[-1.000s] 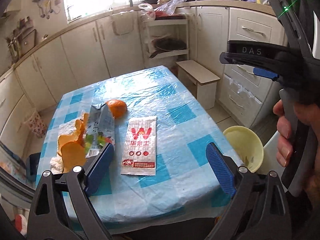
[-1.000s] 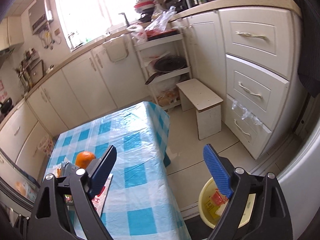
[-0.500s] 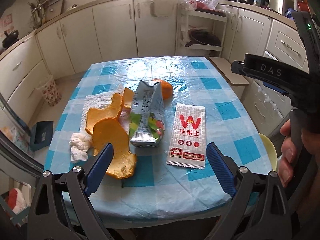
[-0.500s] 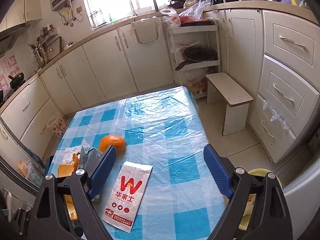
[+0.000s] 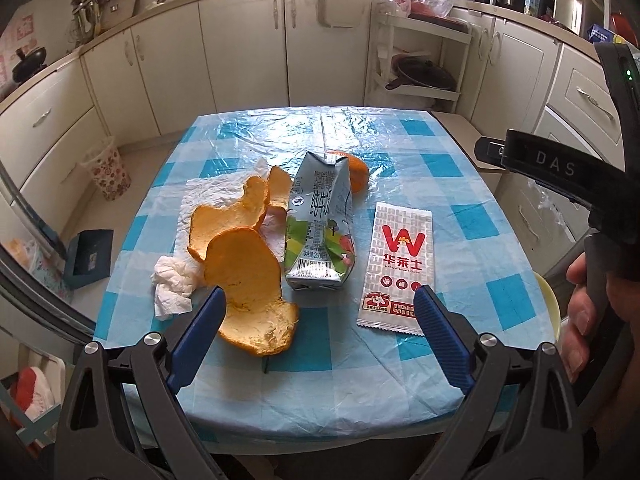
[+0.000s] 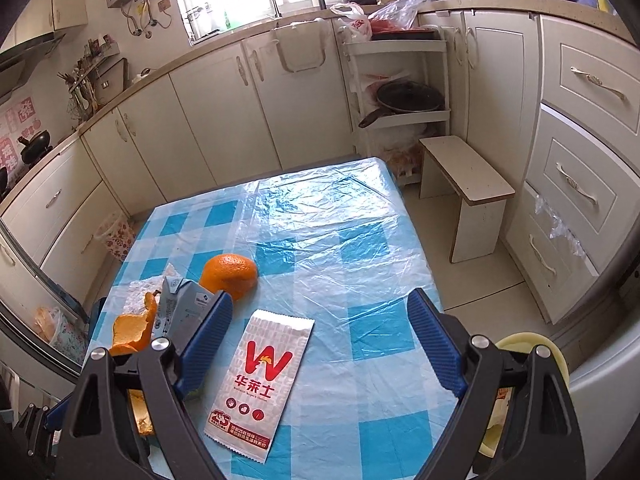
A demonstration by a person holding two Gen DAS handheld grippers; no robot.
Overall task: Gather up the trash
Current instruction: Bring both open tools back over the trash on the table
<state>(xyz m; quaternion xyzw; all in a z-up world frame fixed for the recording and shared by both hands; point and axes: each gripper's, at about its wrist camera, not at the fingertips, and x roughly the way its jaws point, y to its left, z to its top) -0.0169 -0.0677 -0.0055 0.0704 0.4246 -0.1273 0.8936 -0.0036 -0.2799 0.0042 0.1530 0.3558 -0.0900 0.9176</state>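
Trash lies on the blue checked table (image 5: 400, 152): large orange peels (image 5: 244, 276), a crushed milk carton (image 5: 322, 232), a white wrapper with a red W (image 5: 398, 264), a crumpled white tissue (image 5: 174, 280) and an orange piece (image 5: 356, 174). My left gripper (image 5: 320, 332) is open and empty above the near table edge, with the peel and wrapper ahead of it. My right gripper (image 6: 320, 340) is open and empty above the wrapper (image 6: 264, 376), with the carton (image 6: 180, 312) and orange piece (image 6: 228, 276) at its left.
A yellow bin (image 6: 516, 392) stands on the floor by the table's right side. A small white stool (image 6: 464, 196) and a shelf rack (image 6: 400, 92) stand behind. Cabinets line the walls. A floral waste basket (image 5: 108, 172) stands far left.
Both grippers have swung left toward the table. The trash now sits central in the left view, and the wrapper lies between the right fingers. Both stay open.
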